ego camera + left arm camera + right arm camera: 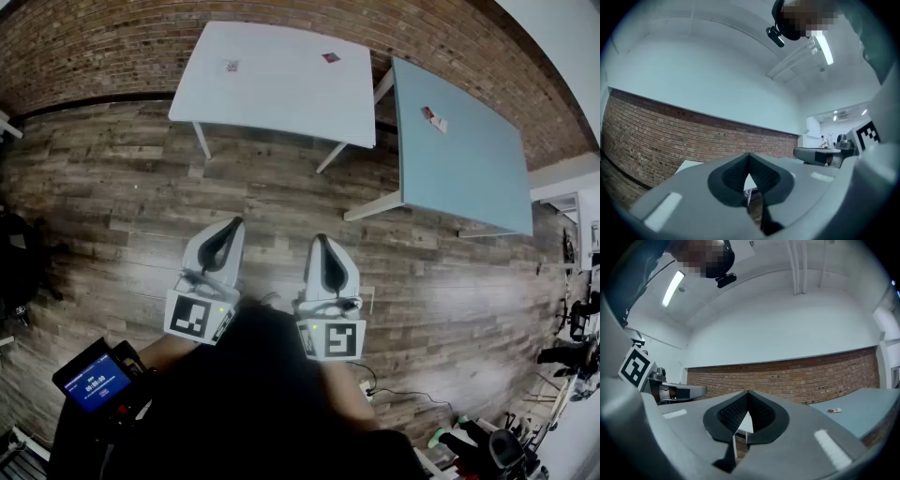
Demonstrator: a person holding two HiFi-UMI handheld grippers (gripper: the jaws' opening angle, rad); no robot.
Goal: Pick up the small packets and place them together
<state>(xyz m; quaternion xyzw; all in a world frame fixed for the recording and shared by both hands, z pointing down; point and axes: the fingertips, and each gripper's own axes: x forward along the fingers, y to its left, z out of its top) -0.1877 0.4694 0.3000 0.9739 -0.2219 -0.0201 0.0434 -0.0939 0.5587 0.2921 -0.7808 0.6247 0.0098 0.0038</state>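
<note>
Two small packets lie on the white table (281, 84): a pale one (232, 66) near its left side and a red one (330, 57) near its far right corner. A third packet (433, 118) (834, 410), red and white, rests on the blue-grey table (469, 169). My left gripper (225, 234) (749, 157) and right gripper (322, 246) (747, 394) hang side by side over the wooden floor, well short of both tables. Both are shut with nothing between the jaws.
A brick wall (112, 47) runs behind the tables. A handheld device with a lit blue screen (94, 382) sits at the lower left. Cables and gear (497, 445) lie on the floor at the lower right. Dark equipment (19, 262) stands at the left edge.
</note>
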